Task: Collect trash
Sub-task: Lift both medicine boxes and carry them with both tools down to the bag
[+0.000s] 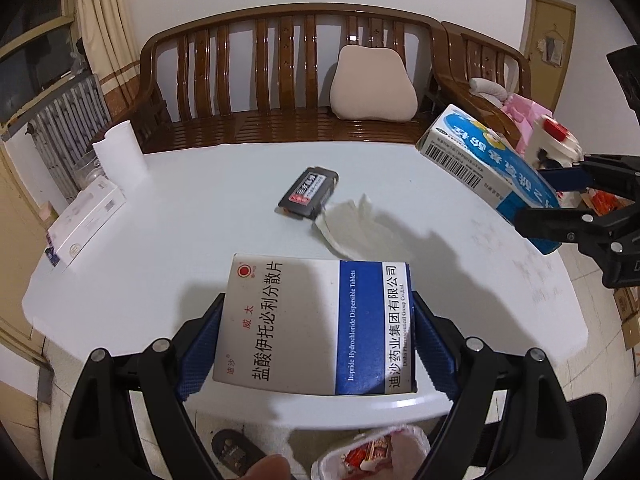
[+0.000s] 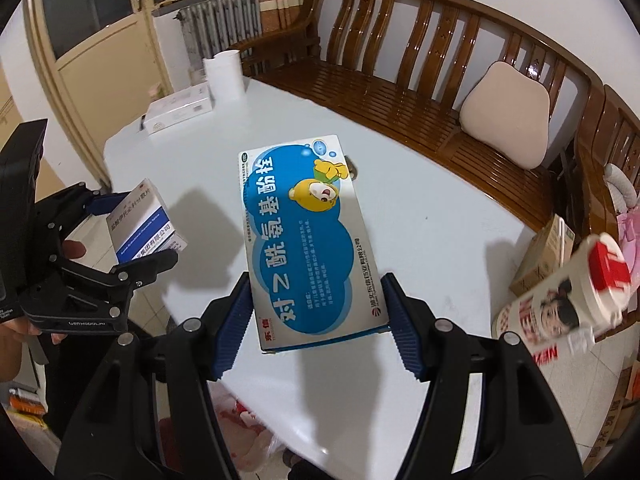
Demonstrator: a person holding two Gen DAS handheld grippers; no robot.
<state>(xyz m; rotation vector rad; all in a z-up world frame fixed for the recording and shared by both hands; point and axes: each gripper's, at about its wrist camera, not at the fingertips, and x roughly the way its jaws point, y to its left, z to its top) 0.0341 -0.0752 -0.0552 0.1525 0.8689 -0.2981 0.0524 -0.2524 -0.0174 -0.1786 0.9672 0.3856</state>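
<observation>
My left gripper (image 1: 316, 344) is shut on a white and blue medicine box (image 1: 316, 324), held above the near edge of the pale table (image 1: 160, 260). In the right wrist view that left gripper (image 2: 136, 232) and its box (image 2: 144, 220) show at the left. My right gripper (image 2: 316, 320) is shut on a flat blue box with a cartoon bear (image 2: 308, 240), lifted over the table. The left wrist view shows the right gripper (image 1: 546, 200) and the blue box (image 1: 488, 168) at the right. A small black box (image 1: 310, 194) and a crumpled tissue (image 1: 352, 224) lie mid-table.
A white paper roll (image 1: 120, 152) and a flat white box (image 1: 86, 220) stand at the table's far left. A plastic bag with red scraps (image 1: 372, 452) hangs below the near edge. A white bottle with a red cap (image 2: 560, 300) is at the right. A wooden bench (image 1: 280, 80) stands behind the table.
</observation>
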